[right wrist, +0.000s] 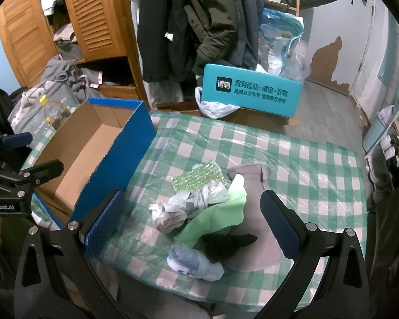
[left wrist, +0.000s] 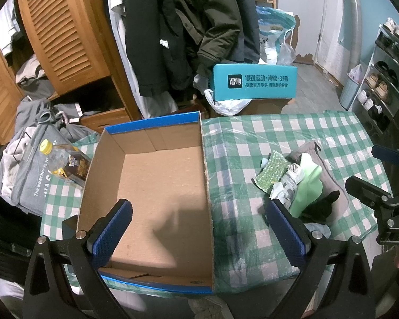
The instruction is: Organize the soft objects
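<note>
An empty blue cardboard box [left wrist: 157, 186] stands open on the green checked table; it also shows in the right wrist view [right wrist: 93, 146]. To its right lies a heap of soft things: a green bubble-wrap piece [right wrist: 199, 178], a crumpled plastic bag [right wrist: 183, 207], a light green cloth [right wrist: 218, 215], a black cloth [right wrist: 226, 242], a grey cloth [right wrist: 252, 239] and a pale blue bundle [right wrist: 194, 263]. The heap also shows in the left wrist view [left wrist: 303, 183]. My left gripper [left wrist: 199, 228] is open above the box's right wall. My right gripper [right wrist: 194, 220] is open above the heap.
A plastic bottle [left wrist: 63, 162] and grey clothes [left wrist: 32, 164] lie left of the box. A teal box [left wrist: 255, 82], a white bag and hanging coats stand behind the table. A shoe rack [left wrist: 385, 79] is at the right, a wooden wardrobe at the left.
</note>
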Action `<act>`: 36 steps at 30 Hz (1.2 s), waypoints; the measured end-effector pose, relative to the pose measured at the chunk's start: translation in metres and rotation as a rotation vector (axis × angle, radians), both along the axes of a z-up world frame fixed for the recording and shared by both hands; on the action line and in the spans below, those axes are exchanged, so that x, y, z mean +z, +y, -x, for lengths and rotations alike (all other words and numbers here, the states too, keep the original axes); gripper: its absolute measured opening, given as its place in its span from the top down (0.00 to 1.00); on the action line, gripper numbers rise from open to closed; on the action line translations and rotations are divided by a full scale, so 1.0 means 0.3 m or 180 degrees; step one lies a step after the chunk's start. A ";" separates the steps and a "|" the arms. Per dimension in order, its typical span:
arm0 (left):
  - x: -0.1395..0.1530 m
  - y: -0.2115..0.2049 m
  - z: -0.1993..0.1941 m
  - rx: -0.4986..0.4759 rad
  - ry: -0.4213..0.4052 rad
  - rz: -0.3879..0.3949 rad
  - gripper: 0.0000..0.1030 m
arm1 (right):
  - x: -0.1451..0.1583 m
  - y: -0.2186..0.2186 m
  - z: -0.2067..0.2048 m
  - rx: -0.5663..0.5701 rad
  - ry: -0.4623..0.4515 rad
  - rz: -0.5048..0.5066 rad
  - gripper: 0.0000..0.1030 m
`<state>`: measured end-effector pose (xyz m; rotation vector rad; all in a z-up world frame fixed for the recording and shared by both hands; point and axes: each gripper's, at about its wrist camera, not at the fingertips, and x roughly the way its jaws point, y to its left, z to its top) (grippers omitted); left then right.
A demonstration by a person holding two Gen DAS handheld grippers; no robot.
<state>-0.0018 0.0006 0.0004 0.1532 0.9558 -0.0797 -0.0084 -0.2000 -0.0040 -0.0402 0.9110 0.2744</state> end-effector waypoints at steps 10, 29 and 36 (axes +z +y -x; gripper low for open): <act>-0.047 -0.045 0.010 -0.0020 0.0083 -0.0031 0.01 | -0.029 -0.046 -0.001 -0.0072 0.0031 0.0032 0.02; -0.147 -0.145 -0.060 -0.0198 0.0428 -0.0003 0.01 | -0.157 -0.158 -0.032 -0.0365 0.0377 0.0143 0.02; -0.206 -0.201 -0.094 -0.0286 0.0598 0.0025 0.01 | -0.239 -0.182 -0.056 -0.0453 0.0602 0.0146 0.02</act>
